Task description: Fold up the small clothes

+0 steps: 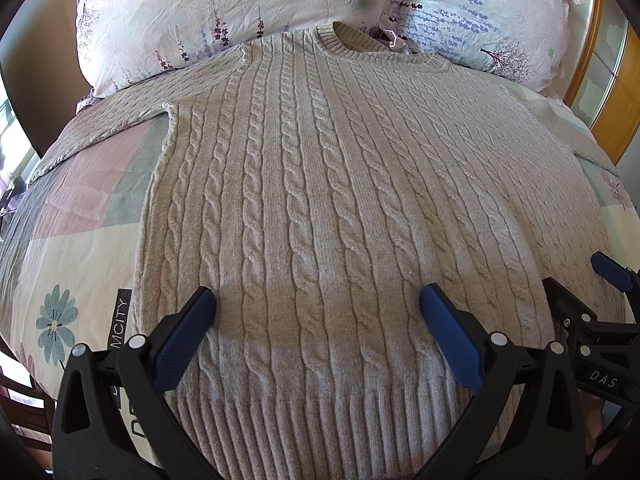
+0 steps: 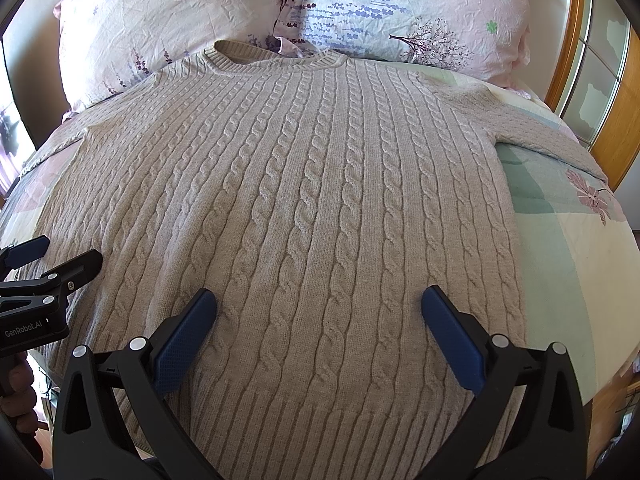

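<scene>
A beige cable-knit sweater (image 1: 320, 184) lies flat and face up on the bed, collar toward the pillows, both sleeves spread out sideways. It also shows in the right wrist view (image 2: 312, 200). My left gripper (image 1: 318, 300) is open and empty, hovering above the sweater's lower left part near the ribbed hem. My right gripper (image 2: 318, 300) is open and empty above the lower right part. The right gripper also shows at the right edge of the left wrist view (image 1: 600, 280), and the left gripper shows at the left edge of the right wrist view (image 2: 52, 256).
A patchwork floral bedsheet (image 1: 80, 240) covers the bed. Two floral pillows (image 1: 208, 12) (image 2: 420, 12) lie behind the collar. A wooden frame with glass panes (image 2: 600, 80) stands at the right. The bed's right edge drops off (image 2: 600, 380).
</scene>
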`<action>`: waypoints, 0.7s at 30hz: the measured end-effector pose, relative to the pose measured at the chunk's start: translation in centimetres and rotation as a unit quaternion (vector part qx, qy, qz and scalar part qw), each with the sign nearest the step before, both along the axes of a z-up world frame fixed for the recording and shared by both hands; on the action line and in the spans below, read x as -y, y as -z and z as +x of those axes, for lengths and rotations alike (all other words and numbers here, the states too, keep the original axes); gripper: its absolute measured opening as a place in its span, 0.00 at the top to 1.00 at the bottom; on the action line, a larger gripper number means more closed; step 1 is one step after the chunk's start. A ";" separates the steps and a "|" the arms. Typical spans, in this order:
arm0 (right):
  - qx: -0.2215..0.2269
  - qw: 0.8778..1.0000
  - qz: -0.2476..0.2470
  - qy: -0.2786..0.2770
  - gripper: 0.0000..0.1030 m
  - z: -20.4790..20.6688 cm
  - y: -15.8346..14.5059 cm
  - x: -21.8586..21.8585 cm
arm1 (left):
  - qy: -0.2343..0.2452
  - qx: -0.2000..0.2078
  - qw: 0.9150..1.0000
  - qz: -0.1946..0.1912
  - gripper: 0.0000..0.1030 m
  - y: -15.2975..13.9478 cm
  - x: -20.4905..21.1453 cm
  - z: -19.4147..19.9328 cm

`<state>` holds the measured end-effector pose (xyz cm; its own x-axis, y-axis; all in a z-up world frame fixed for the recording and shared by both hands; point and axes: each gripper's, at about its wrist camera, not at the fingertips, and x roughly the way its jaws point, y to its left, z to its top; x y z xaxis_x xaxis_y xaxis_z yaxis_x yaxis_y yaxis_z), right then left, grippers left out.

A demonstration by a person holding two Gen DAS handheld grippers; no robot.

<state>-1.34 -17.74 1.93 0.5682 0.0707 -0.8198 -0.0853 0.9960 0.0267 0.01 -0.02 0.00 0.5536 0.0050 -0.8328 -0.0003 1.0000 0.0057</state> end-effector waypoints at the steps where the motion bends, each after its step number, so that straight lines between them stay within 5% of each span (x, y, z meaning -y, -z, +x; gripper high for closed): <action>1: 0.000 1.000 0.000 0.000 0.01 0.0 0.0 0.0 | 0.000 0.000 1.000 0.000 0.02 0.0 0.0 0.0; 14: -0.018 1.000 0.020 -0.014 0.01 1.5 -0.4 1.0 | 0.004 -0.018 1.000 -0.001 0.02 0.0 0.1 0.6; 18: 0.013 0.990 0.091 0.106 0.01 6.0 -3.1 11.3 | 0.004 -0.040 0.999 -0.005 0.02 0.1 0.0 1.4; 21: 0.021 0.962 0.149 0.227 0.02 10.1 -3.9 22.1 | 0.003 -0.047 0.999 -0.002 0.02 -0.3 -0.1 1.5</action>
<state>8.73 -39.84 5.83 0.6283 0.0357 -0.7772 0.3499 0.8793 0.3232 1.55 0.08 0.27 0.4738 -0.0019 -0.8806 0.0053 1.0000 0.0007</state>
